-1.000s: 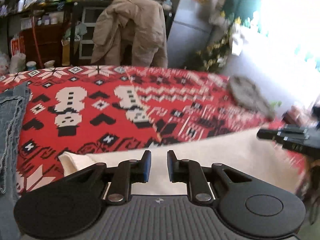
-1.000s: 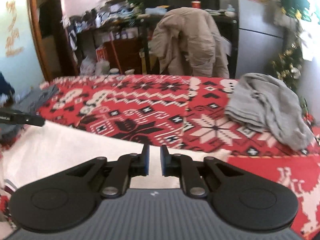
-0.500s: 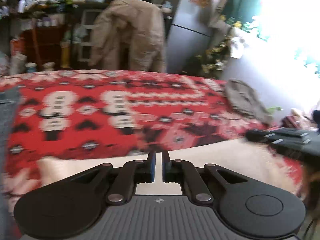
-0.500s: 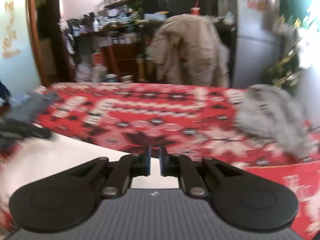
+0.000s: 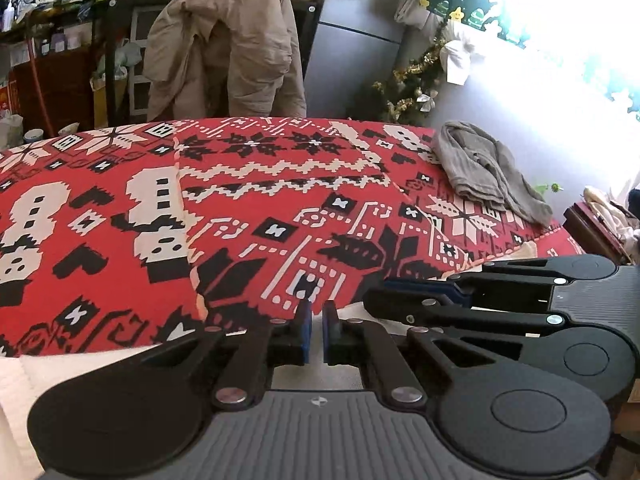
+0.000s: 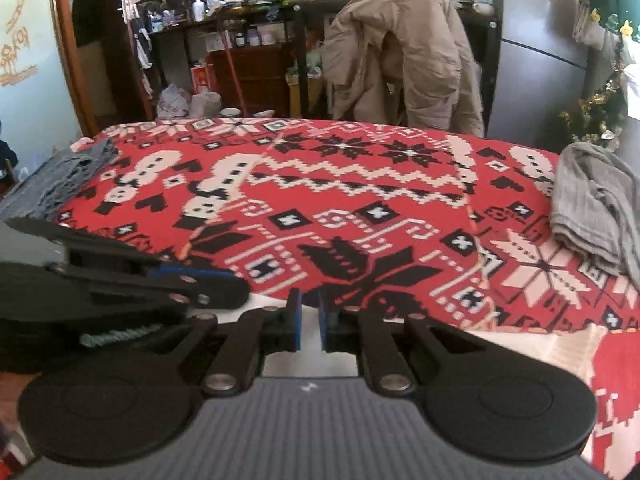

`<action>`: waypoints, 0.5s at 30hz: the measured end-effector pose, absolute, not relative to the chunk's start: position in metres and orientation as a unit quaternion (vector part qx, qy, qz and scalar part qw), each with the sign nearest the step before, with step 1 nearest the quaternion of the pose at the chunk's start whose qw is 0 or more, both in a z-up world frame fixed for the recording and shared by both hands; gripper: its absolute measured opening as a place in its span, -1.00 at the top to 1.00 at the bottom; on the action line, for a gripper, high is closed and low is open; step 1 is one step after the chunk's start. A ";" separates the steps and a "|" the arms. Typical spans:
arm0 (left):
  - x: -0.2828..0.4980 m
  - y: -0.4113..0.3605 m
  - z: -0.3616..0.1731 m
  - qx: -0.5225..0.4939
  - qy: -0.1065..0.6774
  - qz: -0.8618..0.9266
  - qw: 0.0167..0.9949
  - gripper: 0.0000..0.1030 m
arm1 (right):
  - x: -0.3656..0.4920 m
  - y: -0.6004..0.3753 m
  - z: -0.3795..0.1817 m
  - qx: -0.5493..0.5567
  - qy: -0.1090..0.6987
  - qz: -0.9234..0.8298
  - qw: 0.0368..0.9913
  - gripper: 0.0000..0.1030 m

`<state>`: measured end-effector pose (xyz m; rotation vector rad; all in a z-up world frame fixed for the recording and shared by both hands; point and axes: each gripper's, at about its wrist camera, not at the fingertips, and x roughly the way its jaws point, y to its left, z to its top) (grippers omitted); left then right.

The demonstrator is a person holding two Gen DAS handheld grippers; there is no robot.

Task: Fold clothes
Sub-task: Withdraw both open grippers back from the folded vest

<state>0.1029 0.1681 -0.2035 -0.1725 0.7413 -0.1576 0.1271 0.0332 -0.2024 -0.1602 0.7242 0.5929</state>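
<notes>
A white garment lies along the near edge of the table, over the red patterned cloth. My left gripper is shut on its edge, with white fabric showing behind the blue pads. My right gripper is shut on the same white garment, which runs off to the right. The two grippers sit side by side, almost touching. The right gripper reaches in from the right in the left wrist view. In the right wrist view the left gripper comes in from the left.
A crumpled grey garment lies at the table's right side. A folded blue-grey garment sits at the left edge. Behind the table a beige jacket hangs over a chair, beside a grey fridge and cluttered shelves.
Both grippers closed their jaws on the white garment's edge and moved toward each other. They were far apart and now sit side by side, with the fabric gathered between them.
</notes>
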 end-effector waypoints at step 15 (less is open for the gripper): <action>0.059 0.246 -0.200 -0.103 0.347 0.015 0.932 0.94 | 0.146 -0.058 -0.203 -0.078 0.334 0.175 0.923 0.85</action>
